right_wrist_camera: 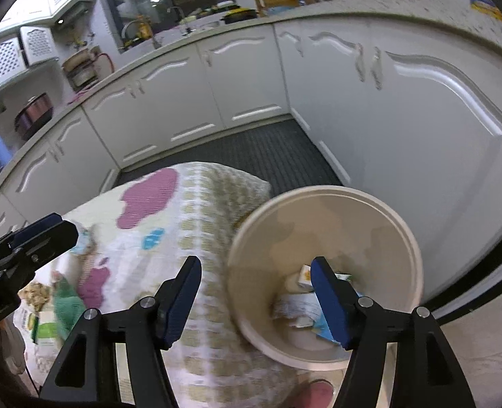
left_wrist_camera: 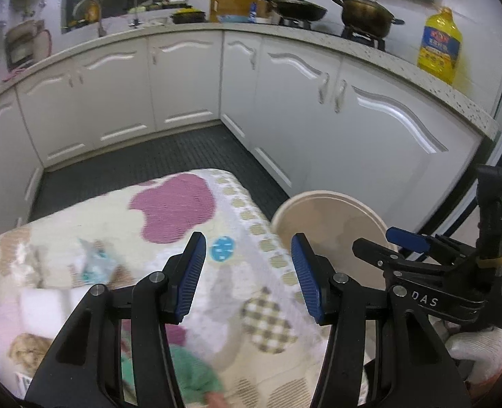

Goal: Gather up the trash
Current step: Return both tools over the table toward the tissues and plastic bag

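Currently both empty: left gripper (left_wrist_camera: 247, 272) and right gripper (right_wrist_camera: 256, 301) stand apart, above table edge and bin (right_wrist_camera: 417, 265). Bin sits just beside cloth-covered table (right_wrist_camera: 200, 238), presumably for short drops. Scraps (right_wrist_camera: 298, 309) lie inside; green wrapper (right_wrist_camera: 67, 306) remains on cloth. Cabinets (right_wrist_camera: 403, 129) crowd the far side.

Oil jug (left_wrist_camera: 439, 45), pots (left_wrist_camera: 366, 13), white cabinets (left_wrist_camera: 183, 85)

Beige bin (right_wrist_camera: 325, 224), purple-blotched cream cloth (left_wrist_camera: 169, 210), blue-padded claws

Bin (right_wrist_camera: 325, 238) mouth clear; cabinets (right_wrist_camera: 403, 119) crowd behind.
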